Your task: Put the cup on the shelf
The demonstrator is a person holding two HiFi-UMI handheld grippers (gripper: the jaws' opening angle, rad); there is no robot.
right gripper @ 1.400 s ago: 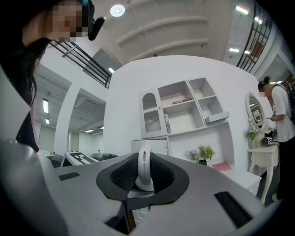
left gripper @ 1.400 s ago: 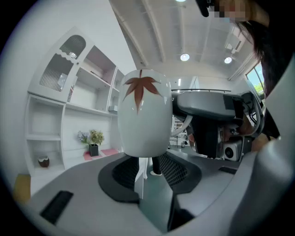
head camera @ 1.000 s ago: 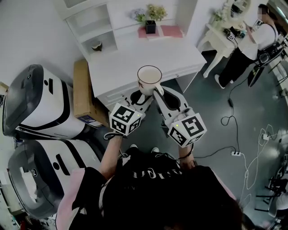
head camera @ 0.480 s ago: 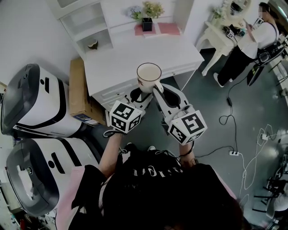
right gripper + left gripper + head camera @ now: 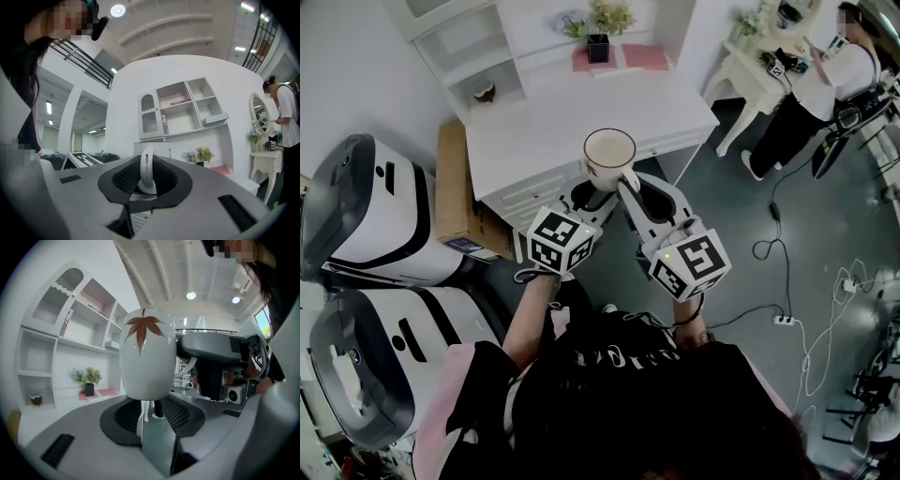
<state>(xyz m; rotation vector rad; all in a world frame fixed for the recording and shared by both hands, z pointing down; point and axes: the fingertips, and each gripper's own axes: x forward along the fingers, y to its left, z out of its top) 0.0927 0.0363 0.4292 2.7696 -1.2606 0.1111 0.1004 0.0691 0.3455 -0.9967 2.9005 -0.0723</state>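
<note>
Between the jaws of the right gripper (image 5: 146, 182), which are lined with ribbed black mesh, the thin white handle (image 5: 146, 169) of the cup (image 5: 610, 155) stands edge-on, pinched firmly from both sides. The left gripper (image 5: 151, 417) has its smooth grey jaws drawn almost together, with only a thin slit between them and nothing in it. The cup's rounded base sits just above their tips; whether it touches them cannot be told. The cup is glossy white and barrel-shaped, with a rust-red maple leaf (image 5: 142, 328) printed on its side, and its round mouth faces up. It is held in the air over the front edge of a flat white desk (image 5: 553, 122). Behind the desk rises the white shelf (image 5: 473, 52) with its boxy open compartments, and a small potted plant (image 5: 600, 26) stands beside it.
</note>
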